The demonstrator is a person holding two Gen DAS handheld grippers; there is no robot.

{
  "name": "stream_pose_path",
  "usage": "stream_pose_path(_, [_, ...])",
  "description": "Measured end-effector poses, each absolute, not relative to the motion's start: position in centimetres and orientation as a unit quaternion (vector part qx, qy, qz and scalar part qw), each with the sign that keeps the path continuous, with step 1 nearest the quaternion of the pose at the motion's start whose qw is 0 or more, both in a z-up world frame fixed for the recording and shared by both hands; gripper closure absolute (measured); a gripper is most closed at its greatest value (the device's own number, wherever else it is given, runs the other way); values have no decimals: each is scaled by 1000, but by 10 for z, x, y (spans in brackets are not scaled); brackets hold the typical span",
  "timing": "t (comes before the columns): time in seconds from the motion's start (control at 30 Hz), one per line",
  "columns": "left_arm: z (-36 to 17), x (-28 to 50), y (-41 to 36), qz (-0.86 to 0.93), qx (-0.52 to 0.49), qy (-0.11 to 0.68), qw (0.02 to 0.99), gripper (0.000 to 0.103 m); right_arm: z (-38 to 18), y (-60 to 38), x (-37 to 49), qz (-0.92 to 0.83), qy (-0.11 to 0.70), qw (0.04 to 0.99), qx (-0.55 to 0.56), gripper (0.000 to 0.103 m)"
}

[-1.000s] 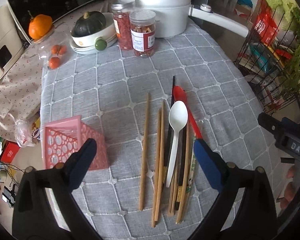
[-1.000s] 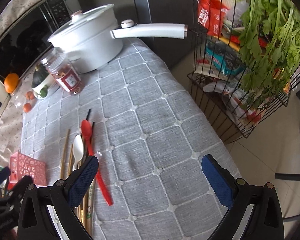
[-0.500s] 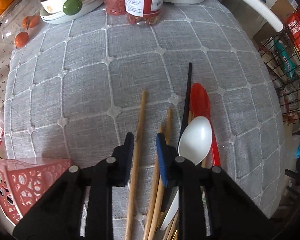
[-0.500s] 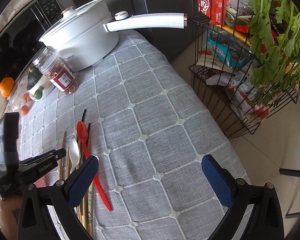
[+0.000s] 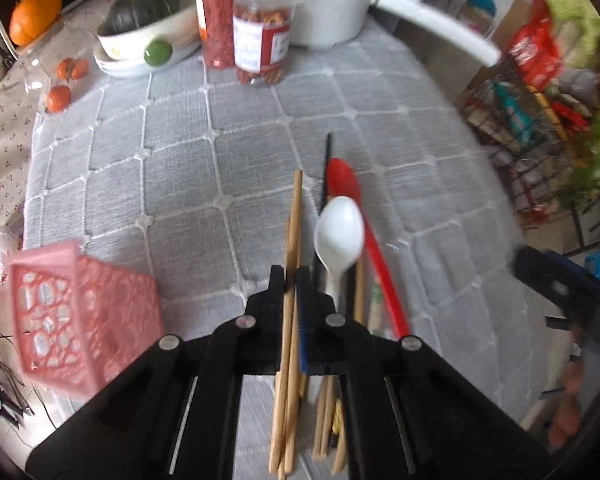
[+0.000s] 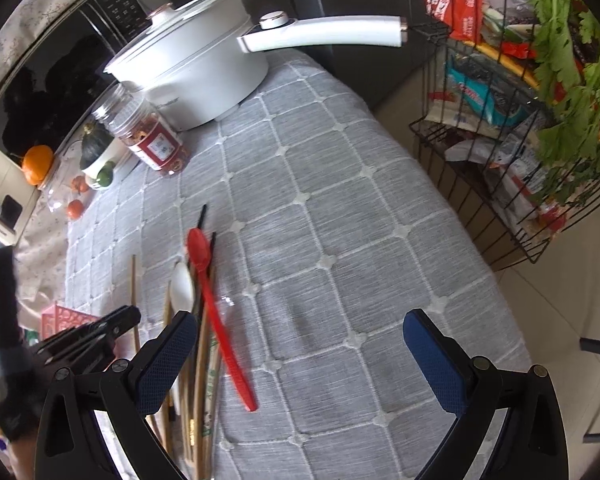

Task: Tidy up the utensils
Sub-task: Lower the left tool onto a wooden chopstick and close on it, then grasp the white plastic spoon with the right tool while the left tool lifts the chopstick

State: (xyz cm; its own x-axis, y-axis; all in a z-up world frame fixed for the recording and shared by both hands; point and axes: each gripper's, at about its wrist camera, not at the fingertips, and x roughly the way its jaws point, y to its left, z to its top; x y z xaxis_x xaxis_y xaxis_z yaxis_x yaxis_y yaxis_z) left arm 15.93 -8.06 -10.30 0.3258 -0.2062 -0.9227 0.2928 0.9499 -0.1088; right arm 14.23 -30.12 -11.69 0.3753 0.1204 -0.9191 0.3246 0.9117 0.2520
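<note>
My left gripper (image 5: 292, 280) is shut on a wooden chopstick (image 5: 294, 232) and holds it just above the grey quilted cloth. The other utensils lie beside it: more wooden chopsticks (image 5: 358, 292), a black chopstick (image 5: 327, 168), a white spoon (image 5: 339, 232) and a red spoon (image 5: 350, 188). The pink perforated basket (image 5: 80, 312) lies tipped at the front left. My right gripper (image 6: 300, 340) is open and empty above the cloth, right of the utensils; the red spoon (image 6: 216, 300) and white spoon (image 6: 181, 288) show in its view.
At the back stand a white pot (image 6: 196, 80) with a long handle, two jars (image 5: 262, 44), a bowl with a green squash (image 5: 140, 28) and small oranges (image 5: 58, 98). A wire rack (image 6: 512, 152) of groceries stands off the table's right edge.
My left gripper came down over the leftmost wooden chopstick, shut on it, and has lifted back with it. The right gripper stayed open and drifted slightly.
</note>
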Motion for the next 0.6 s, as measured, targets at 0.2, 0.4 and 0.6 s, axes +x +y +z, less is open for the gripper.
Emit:
stream_pose_path(0.2, [-44,113,-46,-179,21,494,851,96,-123,-287,148,-21,558,800,220,3])
stream_pose_path(0.4, [-34,97,-19,-180,-18,434,883,97,-137,-260,162,31,562,790,242,32])
stream_pose_path(0.6, [-38,94,-2,-180,-23,418,890,97,-152,-224,181,54,565,793,218,50])
